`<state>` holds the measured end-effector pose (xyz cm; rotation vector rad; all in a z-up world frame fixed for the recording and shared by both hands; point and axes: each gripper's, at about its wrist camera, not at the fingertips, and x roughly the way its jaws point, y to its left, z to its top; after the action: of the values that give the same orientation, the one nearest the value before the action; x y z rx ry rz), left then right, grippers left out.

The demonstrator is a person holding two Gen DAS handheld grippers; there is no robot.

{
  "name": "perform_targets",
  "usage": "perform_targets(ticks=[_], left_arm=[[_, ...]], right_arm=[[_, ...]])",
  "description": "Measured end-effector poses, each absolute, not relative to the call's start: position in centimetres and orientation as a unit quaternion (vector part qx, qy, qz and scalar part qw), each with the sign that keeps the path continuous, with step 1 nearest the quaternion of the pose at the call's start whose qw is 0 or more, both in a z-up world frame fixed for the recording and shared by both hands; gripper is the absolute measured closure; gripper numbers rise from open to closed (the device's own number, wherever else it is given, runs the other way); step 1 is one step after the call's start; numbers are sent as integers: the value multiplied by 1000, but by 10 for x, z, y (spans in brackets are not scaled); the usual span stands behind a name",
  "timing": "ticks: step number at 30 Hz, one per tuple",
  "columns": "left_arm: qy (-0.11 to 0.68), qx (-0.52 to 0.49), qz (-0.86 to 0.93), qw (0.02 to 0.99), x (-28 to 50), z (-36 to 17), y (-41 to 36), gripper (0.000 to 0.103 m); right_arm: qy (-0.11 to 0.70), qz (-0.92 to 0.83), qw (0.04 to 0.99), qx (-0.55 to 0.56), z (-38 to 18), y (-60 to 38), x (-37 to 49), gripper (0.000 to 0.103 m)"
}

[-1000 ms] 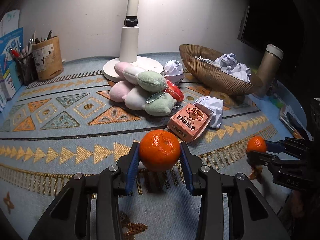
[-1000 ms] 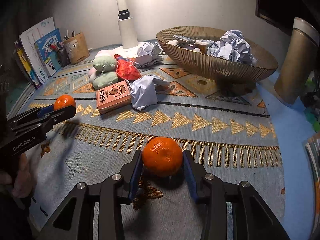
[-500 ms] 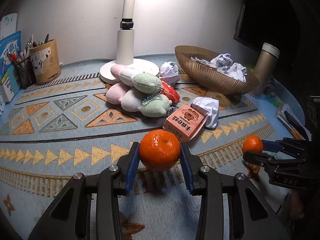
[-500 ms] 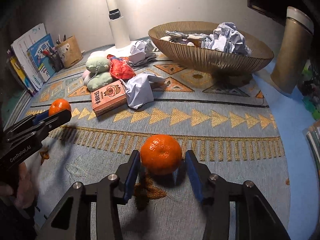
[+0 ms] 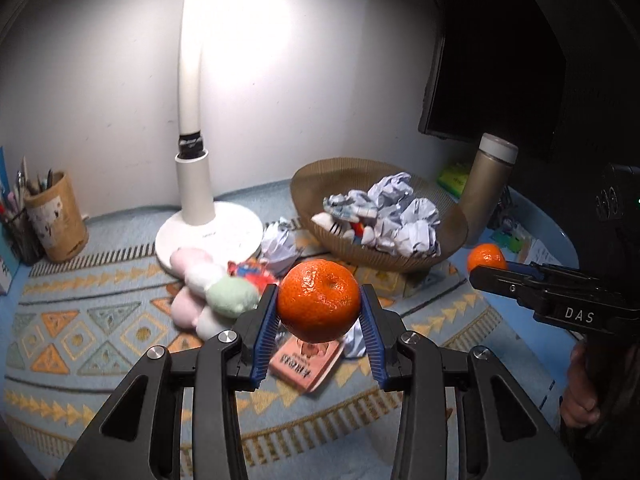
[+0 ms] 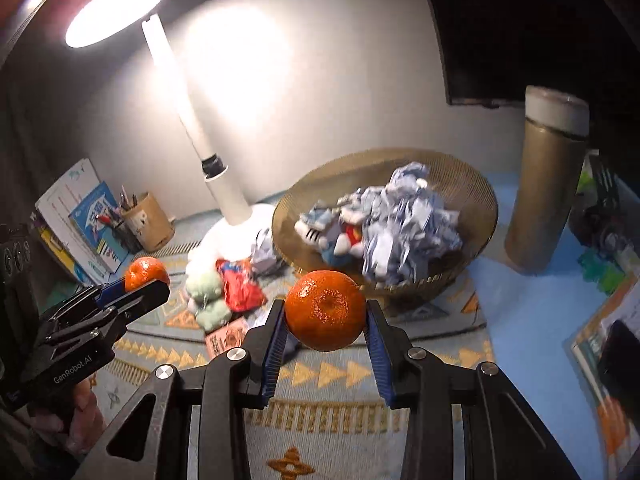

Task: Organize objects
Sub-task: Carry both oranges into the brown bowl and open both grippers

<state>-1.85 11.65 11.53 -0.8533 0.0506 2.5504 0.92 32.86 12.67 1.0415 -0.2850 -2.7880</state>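
Left tangerine [image 5: 319, 300]: we see it clamped between the blue pads of the left gripper [image 5: 320, 320], clear of the mat, in front of the basket [image 5: 456, 236] as the left wrist camera frames it.
Right tangerine [image 6: 326, 310]: we see it pinched between the blue pads of the right gripper [image 6: 326, 330], lifted off the mat, in front of the basket's near rim.
Left gripper jaws: clenched on the left tangerine, both pads pressing its sides.
Right gripper jaws: clenched on the right tangerine, both pads in contact.
Basket: wide woven gold bowl standing on the patterned mat [image 5: 92, 320]; we take it as the landmark.
Basket contents: crumpled paper balls [image 5: 404, 220] and a small blue-and-white plush [image 6: 332, 236] lying inside.
Loose paper ball [image 5: 278, 242]: on the mat, just left of the basket.
Plush toys [image 5: 212, 296]: pink, white and green cluster on the mat, left of the basket and nearer the camera.
Pink box [image 5: 306, 364]: flat on the mat, in front of the basket, partly hidden under the left tangerine.
Lamp [image 5: 196, 184]: white, lit, its round base left of the basket.
Thermos [image 6: 546, 184]: gold, upright, just right of the basket.
Pen holder [image 5: 56, 216]: well to the left of the basket, by the wall.
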Motion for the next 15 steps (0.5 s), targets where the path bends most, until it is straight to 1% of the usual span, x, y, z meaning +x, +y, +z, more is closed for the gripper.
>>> perform_targets(ticks=[3,5,8,15], left_arm=[[31,-302,923,237,-53,132,143,67],[17,-313,914,256,-80,133,155,67],[-10,-333,901,277,-113,124,170,67],[-20,-366,883,294,-152,90,201,66]], right_arm=[[-95,-938,38,332,150,336,-23,66],[-120,-934,31,336,157,346,-47,66],[-174,-921,43,347,158,363,-82,66],[-169,-915,34,365,143,364,-129,65]])
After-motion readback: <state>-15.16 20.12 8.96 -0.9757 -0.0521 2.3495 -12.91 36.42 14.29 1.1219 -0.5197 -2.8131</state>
